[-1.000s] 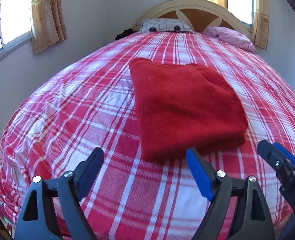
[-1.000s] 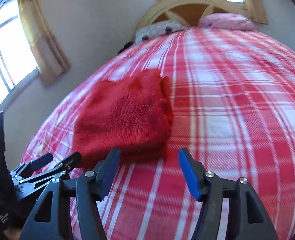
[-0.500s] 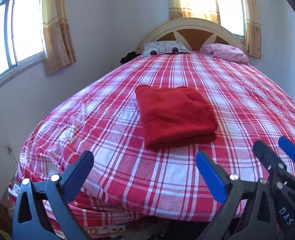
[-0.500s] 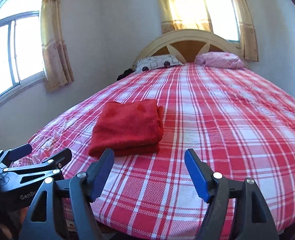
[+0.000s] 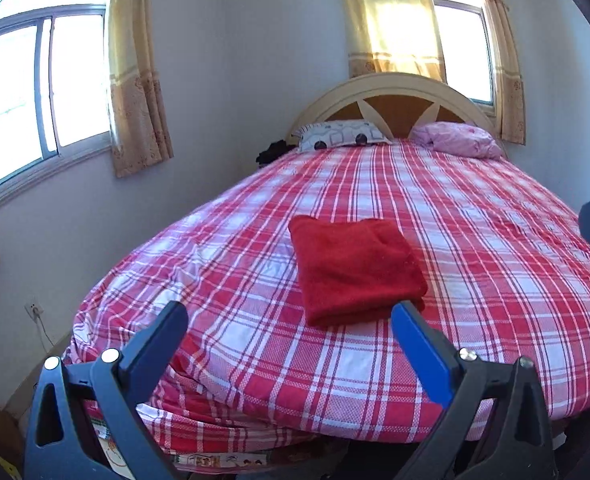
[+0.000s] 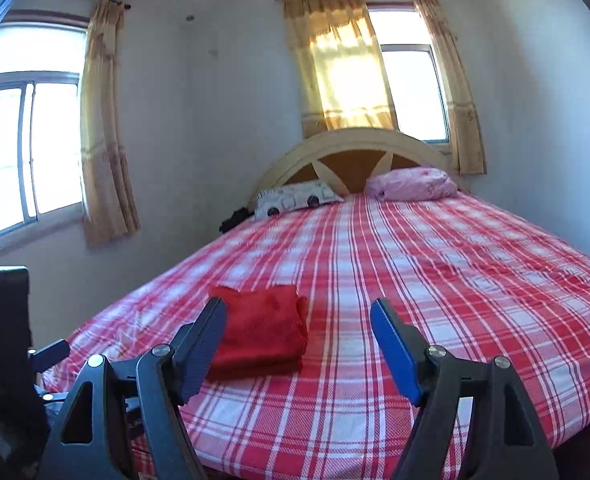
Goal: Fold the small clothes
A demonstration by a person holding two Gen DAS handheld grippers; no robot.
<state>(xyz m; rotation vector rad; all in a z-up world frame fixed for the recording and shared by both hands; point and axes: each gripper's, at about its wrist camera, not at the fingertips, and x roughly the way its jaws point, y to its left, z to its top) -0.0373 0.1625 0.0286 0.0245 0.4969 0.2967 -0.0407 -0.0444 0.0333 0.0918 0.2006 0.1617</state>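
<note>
We see one folded red cloth [image 5: 357, 266] mid-frame on the plaid bed [image 5: 495, 264], two pillows [image 5: 341, 134] above, while our left gripper [image 5: 291, 340] and right gripper [image 6: 299, 340] hover low in frame, jaws spread, empty.

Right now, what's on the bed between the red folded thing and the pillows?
Nothing but checked bedsheet. The left wrist view shows that stretch bare from the red folded cloth up to the patterned pillow and pink pillow.

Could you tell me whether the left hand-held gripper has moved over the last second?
Yes. The left hand-held gripper has pulled back from the folded red cloth toward the foot of the bed; its open jaws now frame the mattress edge.
</note>
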